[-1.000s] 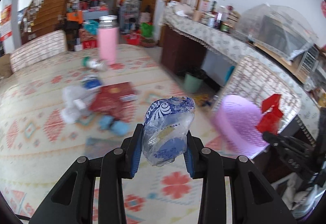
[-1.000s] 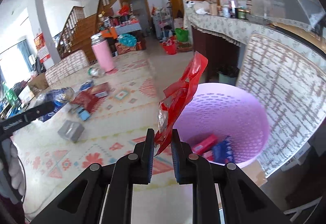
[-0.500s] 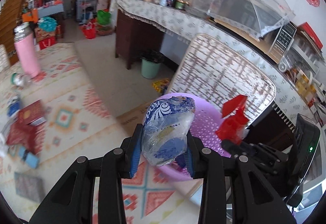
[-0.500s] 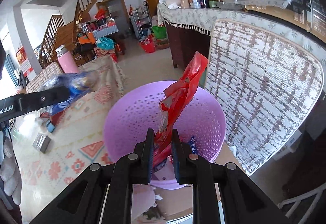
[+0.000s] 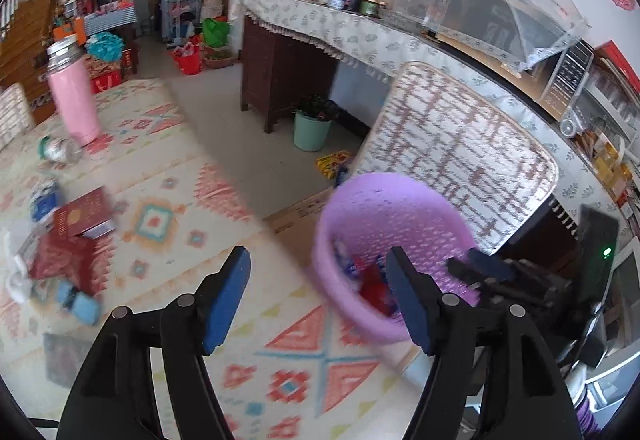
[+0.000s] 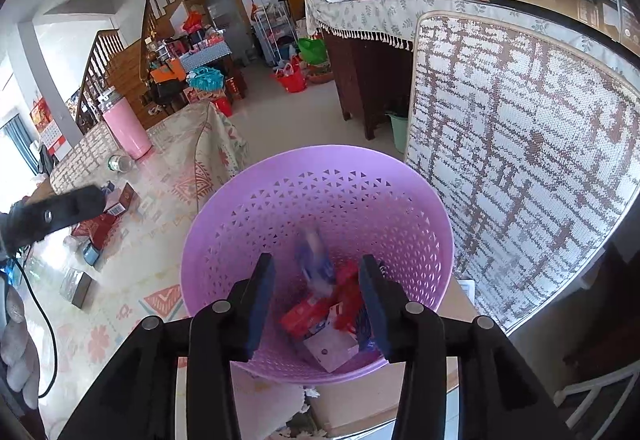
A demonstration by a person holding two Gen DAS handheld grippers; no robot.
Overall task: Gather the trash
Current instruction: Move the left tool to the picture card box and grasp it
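Observation:
My left gripper (image 5: pixel 316 264) hangs over the patterned tablecloth just left of the purple basket (image 5: pixel 352 208); its jaws are opening and nothing is between them. My right gripper (image 6: pixel 317 268) points down into the same basket (image 6: pixel 320 192), its jaws opening and empty too. Below it a blurred blue-and-white wrapper (image 6: pixel 314 260) drops inside, beside a red wrapper (image 6: pixel 348 288) and other packets. More trash lies on the table: red packets (image 5: pixel 68 260), a blue piece (image 5: pixel 80 304), a grey packet (image 5: pixel 60 356) and a clear bottle on its side (image 5: pixel 60 150).
A pink flask (image 5: pixel 74 100) stands at the table's far end. A chair with a woven back (image 5: pixel 460 168) rises right behind the basket, which rests on a cardboard box (image 6: pixel 360 408). A green bucket (image 5: pixel 312 130) sits on the floor by the long counter.
Both grippers swung from the table to the basket, then opened. The blue-and-white wrapper has left the left jaws and the red wrapper the right; both are now in the basket.

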